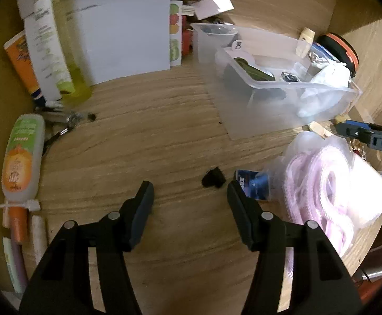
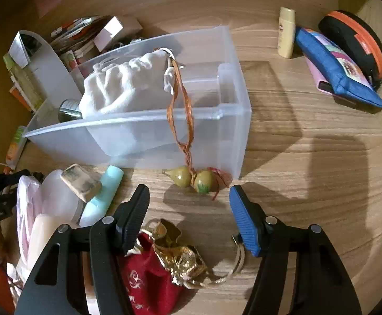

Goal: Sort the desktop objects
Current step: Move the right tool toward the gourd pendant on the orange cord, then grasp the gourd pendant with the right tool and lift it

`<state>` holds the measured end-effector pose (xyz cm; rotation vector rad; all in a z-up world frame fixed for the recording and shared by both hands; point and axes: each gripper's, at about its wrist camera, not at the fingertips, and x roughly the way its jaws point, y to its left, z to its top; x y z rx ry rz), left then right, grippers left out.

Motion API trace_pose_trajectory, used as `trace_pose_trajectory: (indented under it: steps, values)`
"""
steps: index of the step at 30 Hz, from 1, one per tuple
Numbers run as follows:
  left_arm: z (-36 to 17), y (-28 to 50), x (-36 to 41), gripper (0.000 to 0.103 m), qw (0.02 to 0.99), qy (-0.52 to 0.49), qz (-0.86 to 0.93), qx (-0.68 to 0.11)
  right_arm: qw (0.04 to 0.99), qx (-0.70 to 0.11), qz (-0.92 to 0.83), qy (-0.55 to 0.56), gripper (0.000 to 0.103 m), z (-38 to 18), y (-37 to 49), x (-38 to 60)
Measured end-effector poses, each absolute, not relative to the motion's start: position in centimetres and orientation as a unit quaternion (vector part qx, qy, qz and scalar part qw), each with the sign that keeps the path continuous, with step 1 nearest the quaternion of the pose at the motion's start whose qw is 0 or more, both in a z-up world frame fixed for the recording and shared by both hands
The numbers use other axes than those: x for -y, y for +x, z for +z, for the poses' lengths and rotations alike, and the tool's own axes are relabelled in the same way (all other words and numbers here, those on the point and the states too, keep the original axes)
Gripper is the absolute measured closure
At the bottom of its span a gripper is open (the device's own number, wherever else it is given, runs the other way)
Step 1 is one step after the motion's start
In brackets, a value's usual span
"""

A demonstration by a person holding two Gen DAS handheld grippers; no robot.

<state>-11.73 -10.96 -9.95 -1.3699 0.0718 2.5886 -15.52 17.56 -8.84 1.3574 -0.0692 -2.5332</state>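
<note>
Gourds (image 2: pixel 191 179), two small ones tied on an orange cord (image 2: pixel 180 105), are lying just ahead of our right gripper (image 2: pixel 189 197), between its wide-spread jaws and touching the front wall of the clear bin (image 2: pixel 233 131); the cord is draping over the bin's rim to a white pouch (image 2: pixel 122 84) inside. We are judging them light, hard and smooth, likely to roll, so pinching the knot where they meet looks safest. Our left gripper (image 1: pixel 191 194) is hovering wide and empty over bare wood.
</note>
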Motion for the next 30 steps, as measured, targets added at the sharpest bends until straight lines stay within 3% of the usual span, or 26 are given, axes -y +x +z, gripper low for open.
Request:
trace_pose_trajectory:
  steps: [3,5,7,8,12,14,30]
  values:
    - [-10.0,-11.8,10.3,0.047,0.11,-0.461,0.88,-0.036,0.13,0.013,-0.872,0.471,0.043,-8.9,-15.7,-17.1]
    - [-10.1,-12.0,9.8,0.057,0.105,-0.456,0.882,-0.046,0.127,0.009,-0.873,0.471,0.043,-9.0,-15.8,-16.9]
    - [-10.0,-12.2,9.5,0.083,0.088,-0.449,0.887,-0.063,0.126,0.005,-0.874,0.469,0.045,-9.0,-15.8,-16.6]
    - [-10.0,-12.3,9.5,0.086,0.088,-0.449,0.887,-0.063,0.125,-0.001,-0.875,0.468,0.046,-9.0,-15.9,-16.4]
    - [-10.2,-11.9,9.5,0.087,0.082,-0.438,0.892,-0.07,0.11,-0.036,-0.879,0.463,0.058,-9.1,-16.0,-15.3]
    - [-10.0,-11.8,9.5,0.09,0.077,-0.435,0.894,-0.069,0.111,-0.036,-0.88,0.46,0.072,-9.0,-16.0,-15.3]
    - [-7.3,-9.6,11.2,0.09,0.066,-0.401,0.914,-0.017,0.165,0.023,-0.883,0.439,0.074,-6.9,-13.7,-17.5]
